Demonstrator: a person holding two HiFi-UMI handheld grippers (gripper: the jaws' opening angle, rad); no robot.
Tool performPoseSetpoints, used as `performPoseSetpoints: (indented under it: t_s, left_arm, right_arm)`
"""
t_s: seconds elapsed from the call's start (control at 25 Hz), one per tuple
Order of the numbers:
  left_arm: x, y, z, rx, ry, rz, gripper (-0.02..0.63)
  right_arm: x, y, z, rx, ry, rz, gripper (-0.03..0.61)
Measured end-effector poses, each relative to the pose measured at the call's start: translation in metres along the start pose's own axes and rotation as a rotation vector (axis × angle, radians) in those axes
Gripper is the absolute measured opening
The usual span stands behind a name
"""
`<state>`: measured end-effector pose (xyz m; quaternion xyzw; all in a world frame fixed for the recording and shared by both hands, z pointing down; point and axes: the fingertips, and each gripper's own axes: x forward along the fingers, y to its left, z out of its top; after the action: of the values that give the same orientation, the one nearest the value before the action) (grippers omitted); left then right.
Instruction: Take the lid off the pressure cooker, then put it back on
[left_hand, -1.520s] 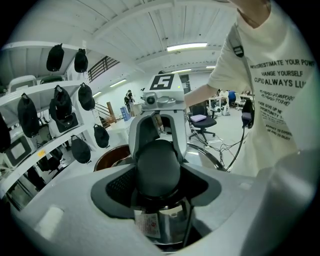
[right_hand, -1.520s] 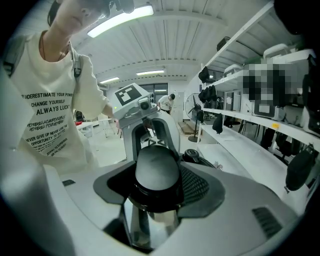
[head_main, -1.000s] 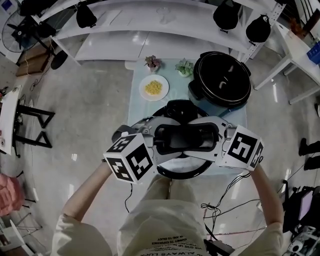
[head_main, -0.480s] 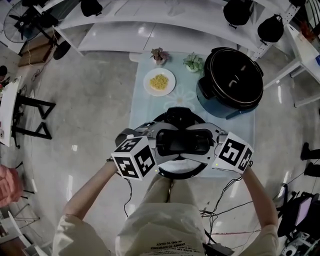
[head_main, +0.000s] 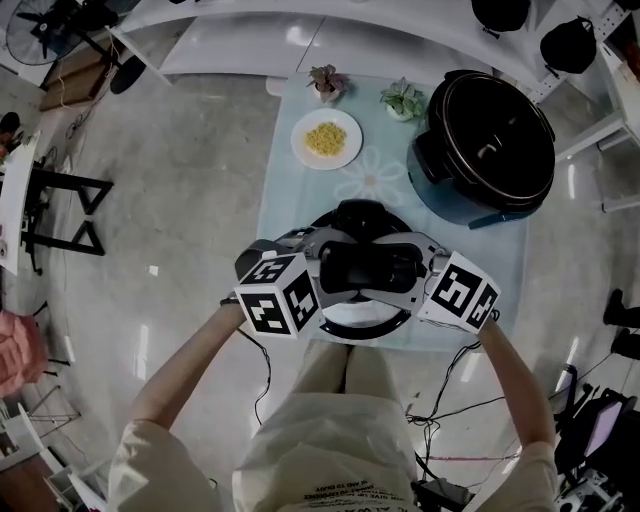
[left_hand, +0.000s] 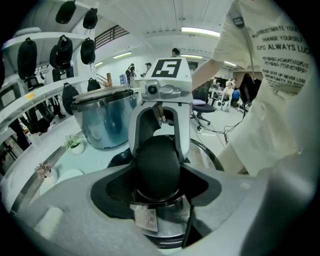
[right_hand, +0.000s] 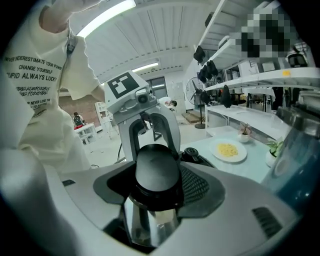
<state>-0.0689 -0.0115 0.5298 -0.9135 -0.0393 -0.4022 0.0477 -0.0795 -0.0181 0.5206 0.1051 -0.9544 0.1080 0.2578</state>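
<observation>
The pressure cooker pot (head_main: 490, 150), blue with a black rim, stands open at the table's far right. Its steel lid (head_main: 362, 322) hangs low over the table's near end, and I cannot tell whether it touches the table. My left gripper (head_main: 335, 270) and right gripper (head_main: 410, 270) clamp the lid's black handle (head_main: 368, 266) from opposite sides. In the left gripper view the handle (left_hand: 157, 165) fills my jaws, with the right gripper (left_hand: 165, 85) facing me and the pot (left_hand: 105, 117) behind. In the right gripper view the handle (right_hand: 157, 172) sits between the jaws in the same way.
A white plate of yellow food (head_main: 326, 139) and two small potted plants (head_main: 327, 80) (head_main: 402, 98) stand at the far end of the pale blue table (head_main: 300, 190). White shelves run behind it. Cables (head_main: 440, 400) lie on the floor at my right.
Both grippers have sunk together with the lid between them, down toward the table's near end. The grip on the handle looks the same.
</observation>
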Motion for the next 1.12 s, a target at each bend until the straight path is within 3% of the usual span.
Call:
performPoseSetpoints:
  t_s: [0.36, 1.12]
  left_arm:
    - [0.020, 0.001, -0.024, 0.024, 0.033, 0.040, 0.281]
    - [0.030, -0.004, -0.034, 0.083, 0.064, 0.086, 0.281]
  right_arm:
    - [0.020, -0.006, -0.022, -0.050, 0.024, -0.029, 0.275]
    - [0.027, -0.004, -0.037, -0.106, 0.103, -0.067, 0.276]
